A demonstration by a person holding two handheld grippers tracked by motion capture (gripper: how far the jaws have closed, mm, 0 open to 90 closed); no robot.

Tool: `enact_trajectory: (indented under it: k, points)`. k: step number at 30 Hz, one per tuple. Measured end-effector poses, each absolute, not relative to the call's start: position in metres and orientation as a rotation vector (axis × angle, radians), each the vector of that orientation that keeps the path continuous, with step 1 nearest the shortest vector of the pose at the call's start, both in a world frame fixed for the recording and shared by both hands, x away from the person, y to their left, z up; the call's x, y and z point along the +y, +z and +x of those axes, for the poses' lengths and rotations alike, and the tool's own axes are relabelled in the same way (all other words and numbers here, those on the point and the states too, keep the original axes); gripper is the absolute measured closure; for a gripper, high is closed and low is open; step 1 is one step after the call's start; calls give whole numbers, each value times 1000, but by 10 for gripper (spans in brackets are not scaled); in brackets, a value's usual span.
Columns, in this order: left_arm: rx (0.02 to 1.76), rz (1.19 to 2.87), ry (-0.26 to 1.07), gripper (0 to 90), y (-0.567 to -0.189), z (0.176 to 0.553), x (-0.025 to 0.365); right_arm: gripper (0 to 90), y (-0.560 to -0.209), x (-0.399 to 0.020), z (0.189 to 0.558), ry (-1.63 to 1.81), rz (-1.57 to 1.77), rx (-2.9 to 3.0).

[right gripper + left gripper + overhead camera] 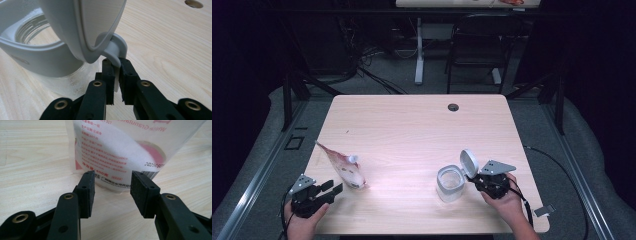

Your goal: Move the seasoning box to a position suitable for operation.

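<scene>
High view: my two hand-held grippers work at the near edge of the tabletop (412,120), one by a pouch, one on a jar

My left hand-held gripper (333,189) sits near the near left corner with its jaws apart and nothing between the pads; in the left gripper view the sugar pouch (120,152) lies just beyond the fingertips (88,183), not touched by them. The pouch (343,167) lies flat on the tabletop toward the left edge, its white spout pointing inward. My right hand-held gripper (472,178) is near the near right corner, clamped on the white tab (115,48) at the hinge of the flip lid (469,163), which stands open and upright. The clear jar (450,183) with its white collar stands just left of that gripper
</scene>
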State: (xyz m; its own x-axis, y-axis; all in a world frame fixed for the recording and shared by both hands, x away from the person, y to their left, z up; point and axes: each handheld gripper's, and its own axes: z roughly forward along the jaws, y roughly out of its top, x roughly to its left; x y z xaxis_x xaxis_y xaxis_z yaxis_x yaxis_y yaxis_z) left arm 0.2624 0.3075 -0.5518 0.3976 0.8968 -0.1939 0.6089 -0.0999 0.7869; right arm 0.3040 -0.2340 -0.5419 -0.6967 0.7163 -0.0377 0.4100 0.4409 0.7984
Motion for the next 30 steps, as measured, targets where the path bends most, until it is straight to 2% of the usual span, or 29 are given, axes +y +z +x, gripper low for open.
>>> enact_trajectory:
  k: [17, 22, 30]
  points:
    - [1284, 1836, 422, 556, -552, 265, 302, 825, -544, -240, 315, 1213, 827, 2401]
    - [1289, 1835, 422, 555, -553, 265, 303, 754, -547, -244, 314, 1255, 894, 2368]
    - [1294, 1824, 418, 556, -553, 264, 306, 786, -548, -247, 314, 1276, 945, 2354]
